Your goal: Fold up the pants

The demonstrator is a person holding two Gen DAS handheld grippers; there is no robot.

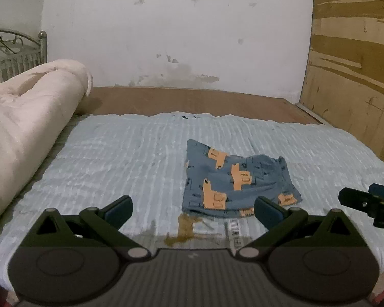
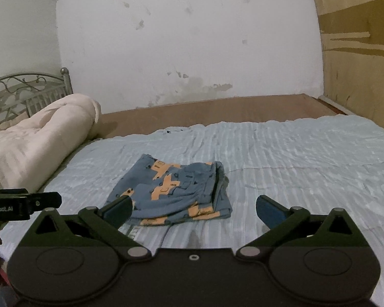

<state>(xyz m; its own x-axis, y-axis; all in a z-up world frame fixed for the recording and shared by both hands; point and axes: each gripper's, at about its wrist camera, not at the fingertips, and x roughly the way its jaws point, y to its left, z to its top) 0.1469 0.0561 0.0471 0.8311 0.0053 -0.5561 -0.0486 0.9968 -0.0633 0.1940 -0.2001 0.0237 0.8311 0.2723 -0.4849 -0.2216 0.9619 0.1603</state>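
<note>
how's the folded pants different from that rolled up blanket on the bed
The pants are blue with orange patches; the blanket is plain cream. The pants lie flat and folded mid-bed; the blanket is a thick roll along the left edge. The pants are far smaller. Both rest on the bed, touched by neither hand-held gripper.

Left tool: jaws spread wide, nothing between the pads, both blue-padded fingers clear of any contact. Pitched moderately downward, held in the air. Seen from the right wrist camera, its tip enters at the left edge, roughly level with the right tool's fingers.

Right tool: jaws likewise spread wide, pads bare, nothing gripped. Also tilted moderately downward. In the left wrist camera it shows at the right edge, beside the left tool and apart from it, not touching.
</note>
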